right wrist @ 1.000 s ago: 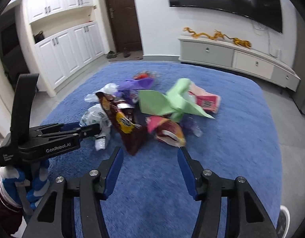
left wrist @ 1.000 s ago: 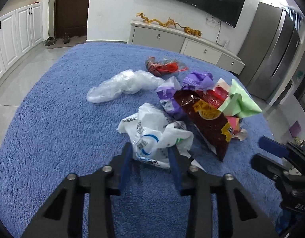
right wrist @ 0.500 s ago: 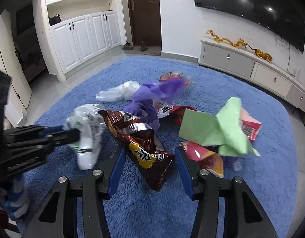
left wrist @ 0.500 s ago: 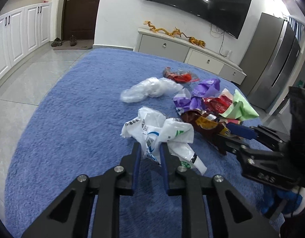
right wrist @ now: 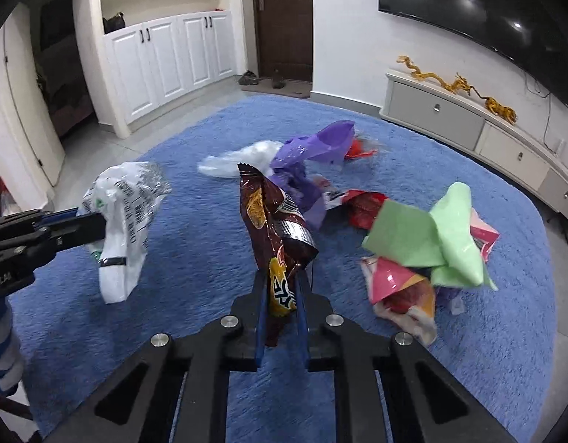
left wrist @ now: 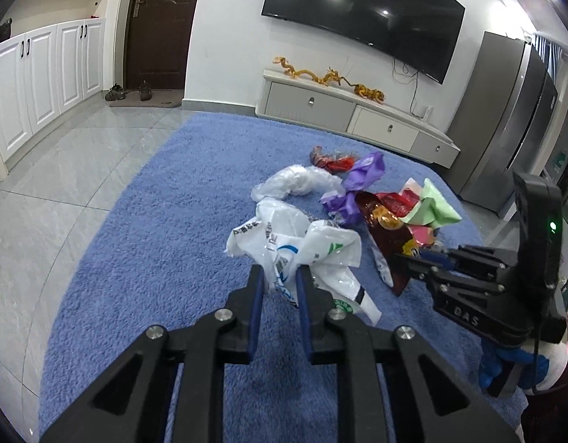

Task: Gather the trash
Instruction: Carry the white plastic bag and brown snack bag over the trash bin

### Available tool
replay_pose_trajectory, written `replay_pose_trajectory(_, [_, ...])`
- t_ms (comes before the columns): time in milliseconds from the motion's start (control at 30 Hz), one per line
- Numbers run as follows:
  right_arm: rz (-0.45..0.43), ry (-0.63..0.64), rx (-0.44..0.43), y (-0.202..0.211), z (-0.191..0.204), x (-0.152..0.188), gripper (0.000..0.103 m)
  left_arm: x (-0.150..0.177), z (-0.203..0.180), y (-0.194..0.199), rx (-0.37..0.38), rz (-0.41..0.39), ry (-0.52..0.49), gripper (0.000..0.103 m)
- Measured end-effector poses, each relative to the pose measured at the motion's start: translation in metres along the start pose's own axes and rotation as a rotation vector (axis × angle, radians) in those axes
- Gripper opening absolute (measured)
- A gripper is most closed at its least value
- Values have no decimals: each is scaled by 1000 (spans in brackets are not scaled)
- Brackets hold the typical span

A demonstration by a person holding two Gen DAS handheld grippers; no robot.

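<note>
Left gripper (left wrist: 278, 282) fingers pinch white plastic bag (left wrist: 295, 247); right gripper (right wrist: 281, 297) fingers pinch brown snack bag (right wrist: 274, 229), both above blue rug (right wrist: 195, 325).

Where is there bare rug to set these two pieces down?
Free: the wide stretch of blue rug left of the white bag, toward the tiled floor, and the near strip in front of the brown chip bag. Crowded: the pile around the purple wrapper and green paper.
</note>
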State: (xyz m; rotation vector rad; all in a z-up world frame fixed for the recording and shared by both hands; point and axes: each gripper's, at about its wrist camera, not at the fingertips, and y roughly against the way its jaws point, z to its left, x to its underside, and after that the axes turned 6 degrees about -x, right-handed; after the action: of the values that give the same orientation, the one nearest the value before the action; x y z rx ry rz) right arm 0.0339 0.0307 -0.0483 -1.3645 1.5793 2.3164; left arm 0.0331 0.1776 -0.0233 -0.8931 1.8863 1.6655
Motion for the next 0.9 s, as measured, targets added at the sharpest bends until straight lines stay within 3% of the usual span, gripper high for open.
replay_pose_trajectory(233, [-81, -56, -40, 48, 15, 19, 13, -1, -8, 29, 18, -42, -21, 16])
replay_pose_trajectory(433, [-148, -105, 3, 97, 14, 39, 13, 7, -30, 50, 55, -62, -65, 16])
replay_pose_trajectory(700, [-234, -227, 111, 161, -11, 92, 13, 16, -82, 70, 128, -79, -154, 15])
replay_pose_trajectory(900, [-316, -395, 240, 224, -55, 141, 13, 22, -145, 80, 215, -87, -254, 15])
